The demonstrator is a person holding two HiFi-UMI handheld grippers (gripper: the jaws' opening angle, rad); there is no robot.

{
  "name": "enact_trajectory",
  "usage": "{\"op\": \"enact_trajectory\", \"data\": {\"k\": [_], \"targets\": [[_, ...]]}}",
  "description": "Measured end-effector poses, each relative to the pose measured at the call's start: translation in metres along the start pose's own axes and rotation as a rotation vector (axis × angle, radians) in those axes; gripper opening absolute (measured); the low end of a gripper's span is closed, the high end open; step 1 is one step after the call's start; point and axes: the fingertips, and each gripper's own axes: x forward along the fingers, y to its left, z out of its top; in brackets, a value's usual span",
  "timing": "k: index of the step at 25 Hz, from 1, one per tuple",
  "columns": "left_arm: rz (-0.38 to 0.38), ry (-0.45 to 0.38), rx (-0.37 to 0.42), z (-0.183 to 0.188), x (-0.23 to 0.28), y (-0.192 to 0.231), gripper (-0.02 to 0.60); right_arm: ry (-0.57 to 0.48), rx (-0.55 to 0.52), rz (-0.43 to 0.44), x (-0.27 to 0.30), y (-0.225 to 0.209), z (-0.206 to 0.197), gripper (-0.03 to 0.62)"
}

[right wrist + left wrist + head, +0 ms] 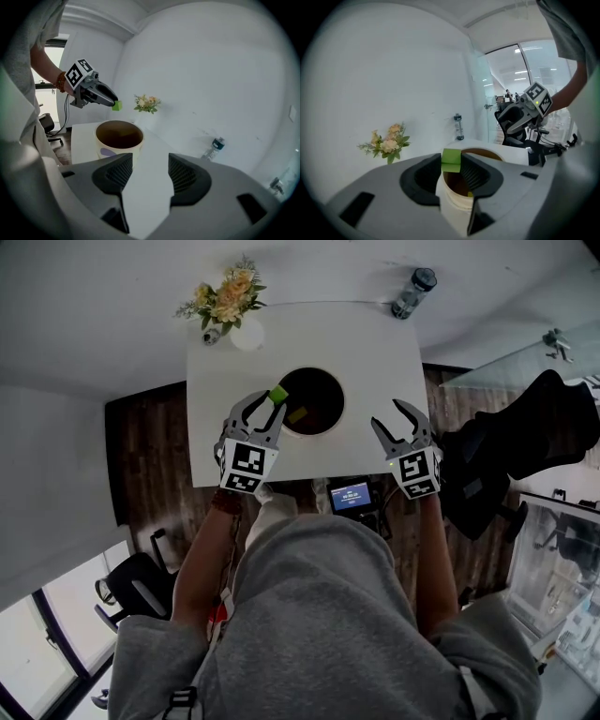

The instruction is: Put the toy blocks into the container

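- Left gripper [271, 405]: jaws pinching a green block [451, 159] by two opposite faces, raised off the table.
- Green block: in the air by the container's [118, 149] rim, at its 10 o'clock in the head view.
- Container: cream tub with a brown interior, at mid-table; a yellow block [297, 415] lies inside.
- Right gripper [150, 161]: jaws spread, only white table [375, 352] between them; at the container's 3 o'clock, apart from it.
- Flowers [225, 296]: table's 11 o'clock corner.
- Bottle [412, 292]: 1 o'clock corner.

Your left gripper [451, 164] pinches a green block [451, 158] at its jaw tips, above the open cream container [457, 206]; inside, a yellowish bit [470, 193], perhaps another block. Flowers [387, 143] stand far left.
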Motion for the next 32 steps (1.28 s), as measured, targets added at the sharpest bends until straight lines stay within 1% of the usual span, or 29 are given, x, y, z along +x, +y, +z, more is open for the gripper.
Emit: {"op": "enact_trajectory", "data": {"k": [4, 8, 13, 19, 22, 25, 29, 32], "targets": [[-0.034, 0.022, 0.025, 0.0, 0.016, -0.007, 0.133, 0.007, 0.013, -0.005, -0.001, -0.002, -0.006, 0.242], [-0.046, 0.033, 0.033, 0.002, 0.027, -0.008, 0.133, 0.01, 0.022, -0.006, -0.002, -0.001, -0.01, 0.242], [-0.056, 0.053, 0.024, -0.001, 0.036, -0.012, 0.135, 0.014, 0.028, -0.003, -0.001, 0.002, -0.011, 0.242], [-0.048, 0.044, 0.009, 0.002, 0.039, -0.011, 0.135, 0.014, 0.019, 0.002, -0.003, 0.003, -0.009, 0.242], [-0.041, 0.019, 0.001, 0.007, 0.031, -0.01, 0.133, -0.002, 0.03, -0.002, -0.007, 0.001, -0.006, 0.242], [-0.022, -0.02, -0.021, 0.015, 0.018, -0.006, 0.133, -0.047, 0.046, 0.001, -0.01, -0.001, 0.009, 0.242], [0.03, -0.08, -0.054, 0.028, -0.002, 0.005, 0.129, -0.122, 0.046, 0.004, -0.014, -0.004, 0.04, 0.239], [0.084, -0.14, -0.063, 0.045, -0.018, 0.015, 0.123, -0.195, 0.059, 0.006, -0.017, -0.006, 0.07, 0.235]]}}
